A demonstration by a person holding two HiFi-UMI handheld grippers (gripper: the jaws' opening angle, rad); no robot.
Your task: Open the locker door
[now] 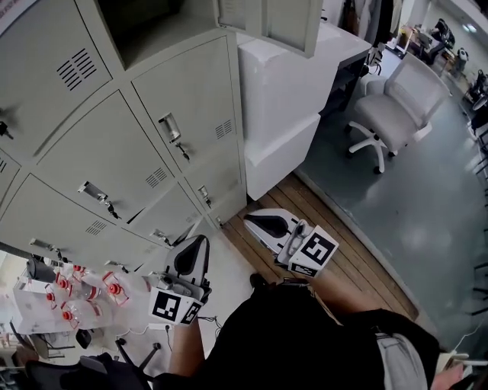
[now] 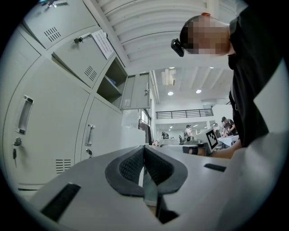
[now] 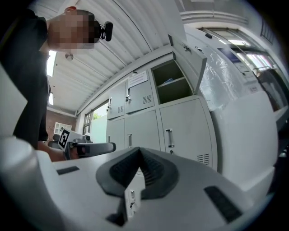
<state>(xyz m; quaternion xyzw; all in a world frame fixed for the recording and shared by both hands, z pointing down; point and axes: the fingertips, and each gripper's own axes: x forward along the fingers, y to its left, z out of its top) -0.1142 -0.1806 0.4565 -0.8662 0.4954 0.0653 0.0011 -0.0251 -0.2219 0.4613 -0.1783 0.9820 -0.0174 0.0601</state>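
Left gripper [image 1: 194, 247] and right gripper [image 1: 255, 221], fingers [image 2: 128, 167] pressed together on nothing, grey locker door [image 1: 288, 23] swung open above

The floor [image 1: 427, 206] is grey and shiny, and a strip of brown wooden boards [image 1: 343, 255] runs along its edge. A white office chair [image 1: 400, 107] on wheels stands on the grey part, near a white desk [image 1: 347, 42]. A big white box [image 1: 278, 99] stands right next to the grey lockers [image 1: 114, 152]. The ceiling [image 2: 144, 27] is white with long ribs. Small round lamps [image 2: 170, 93] shine far back in the hall, and a dark railing [image 2: 185, 110] runs high up there. On the other side, daylight comes in through a tall window [image 3: 98, 119] beside a brick wall [image 3: 54, 118].
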